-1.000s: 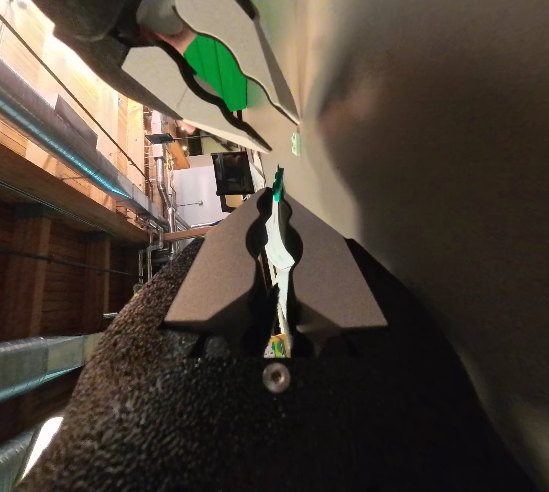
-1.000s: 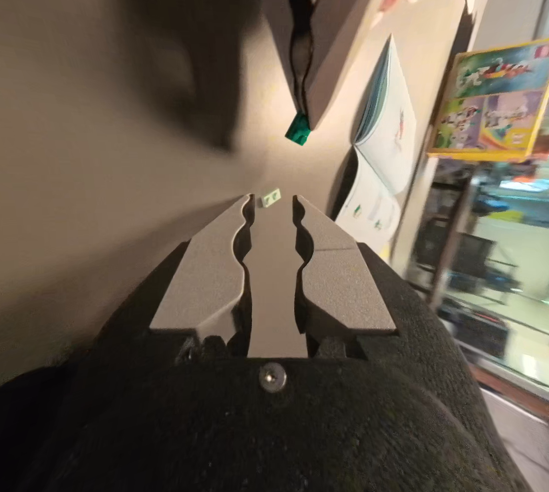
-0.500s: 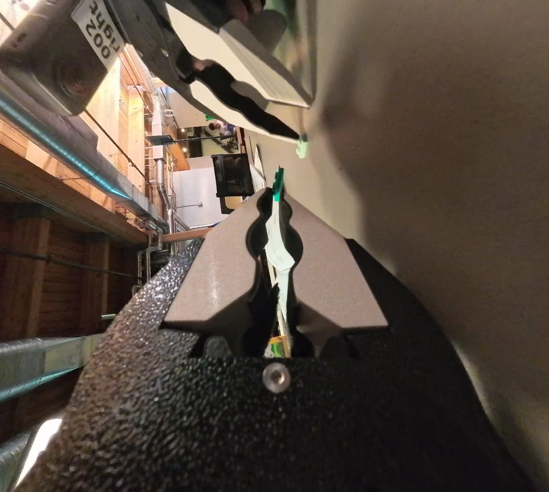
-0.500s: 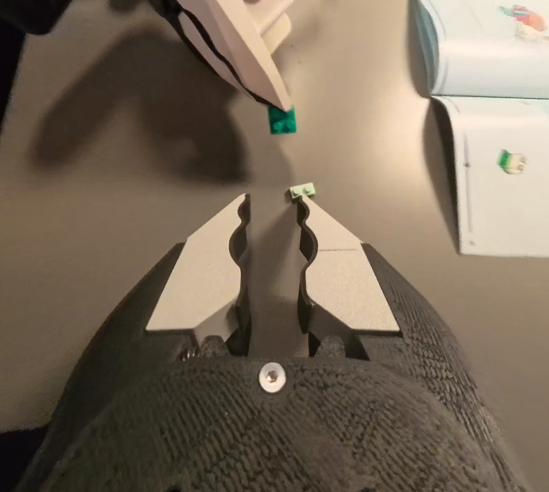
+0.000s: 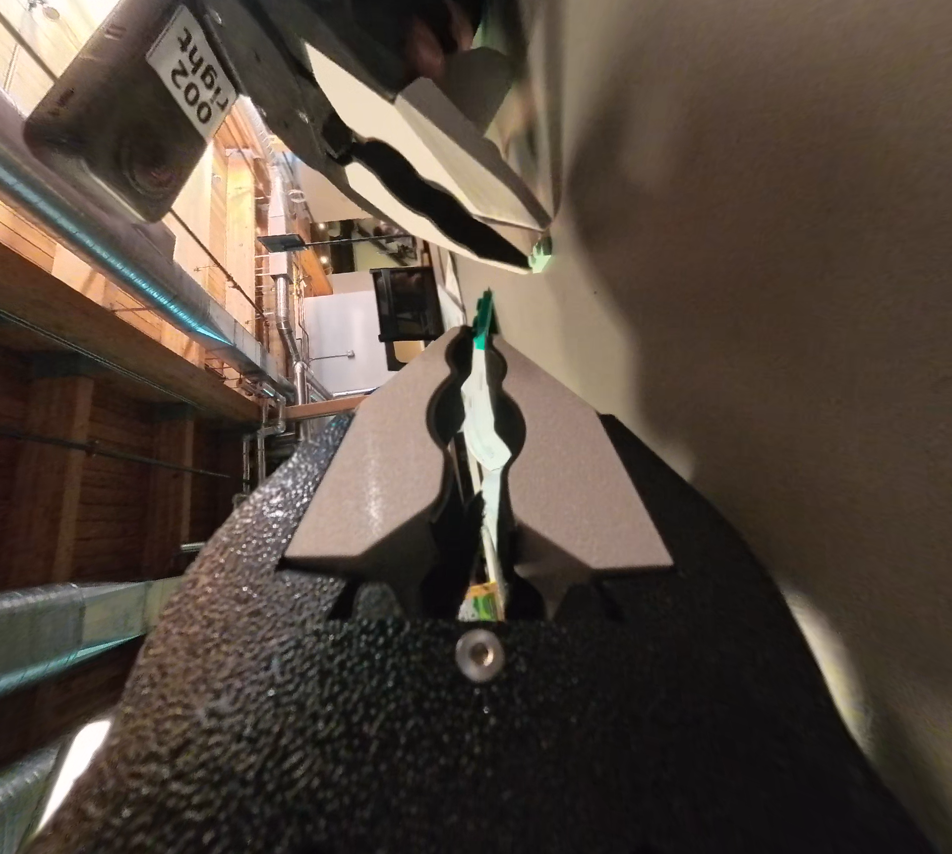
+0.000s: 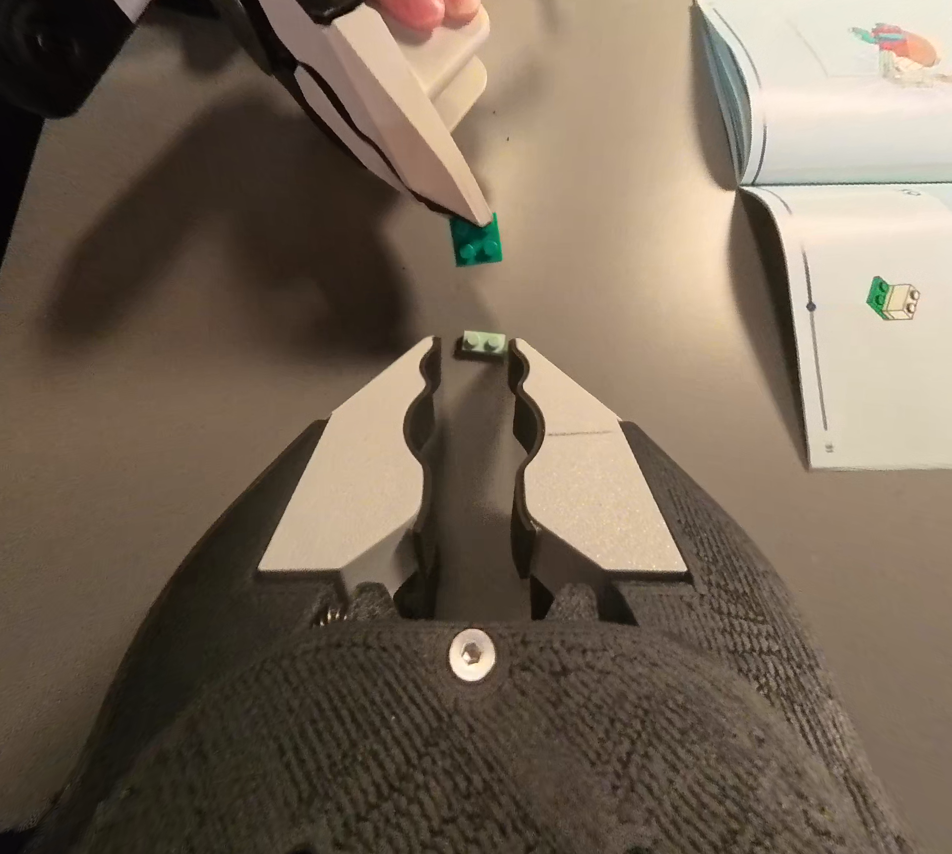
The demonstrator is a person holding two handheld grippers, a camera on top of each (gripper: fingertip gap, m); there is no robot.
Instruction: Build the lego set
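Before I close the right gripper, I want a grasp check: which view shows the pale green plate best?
The right wrist view: the pale green plate lies studs-up between the right gripper tips. The left wrist view shows only a sliver.

Two green bricks (image 6: pixel 477 248) (image 6: pixel 482 344), one booklet (image 6: pixel 845 190)

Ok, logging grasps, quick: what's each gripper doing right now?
Left gripper: shut on the dark green plate.
Right gripper: open, fingertips flanking the pale green plate.
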